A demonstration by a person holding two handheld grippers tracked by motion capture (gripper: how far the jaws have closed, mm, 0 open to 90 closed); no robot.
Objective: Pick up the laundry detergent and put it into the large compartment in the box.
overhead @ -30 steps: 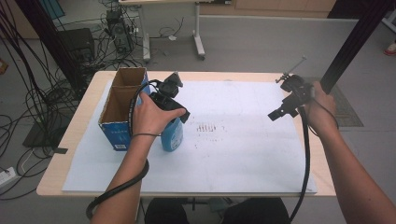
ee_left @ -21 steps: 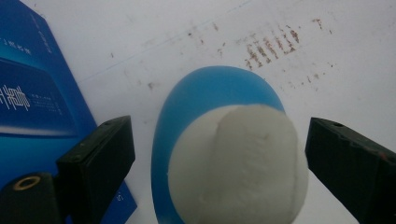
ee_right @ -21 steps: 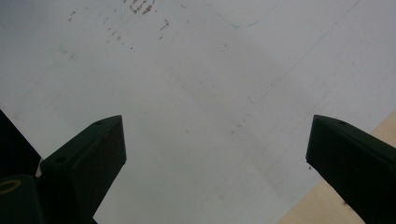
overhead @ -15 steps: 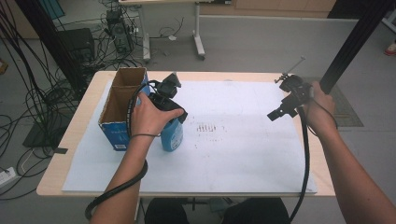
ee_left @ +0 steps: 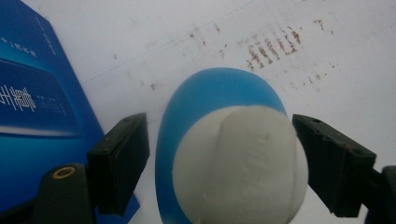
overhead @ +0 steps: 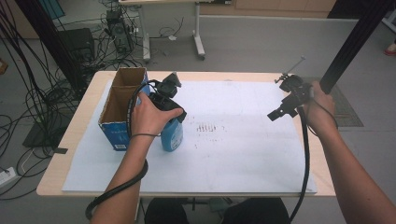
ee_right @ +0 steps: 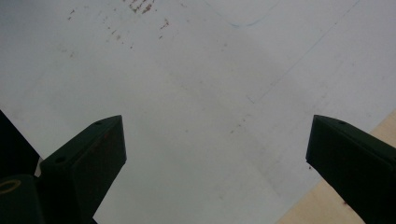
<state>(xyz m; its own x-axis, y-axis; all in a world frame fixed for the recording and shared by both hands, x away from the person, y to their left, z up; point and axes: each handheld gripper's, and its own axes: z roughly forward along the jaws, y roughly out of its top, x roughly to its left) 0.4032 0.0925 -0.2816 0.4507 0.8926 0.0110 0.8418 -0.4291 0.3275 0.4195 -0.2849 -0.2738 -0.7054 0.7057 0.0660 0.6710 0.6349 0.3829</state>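
A blue bottle (overhead: 172, 135) with a white cap (ee_left: 240, 163) stands upright on the white paper, right beside a blue cardboard box (overhead: 119, 100). My left gripper (overhead: 173, 115) points down over the bottle's top. Its jaws have just been closing and stand on either side of the cap, with a thin gap still showing at the left jaw in the left gripper view (ee_left: 219, 163). My right gripper (overhead: 276, 113) hangs over the right part of the paper, and its wide-open jaws (ee_right: 215, 154) have nothing between them.
A white paper sheet (overhead: 233, 154) covers most of the wooden table (overhead: 70, 140). Reddish-brown smudges (overhead: 205, 127) mark the paper's middle. The open-topped box has two compartments. Cables and desk legs lie on the floor beyond the table.
The left gripper's jaws have drawn in around the bottle's top. Both hands have stayed where they were.
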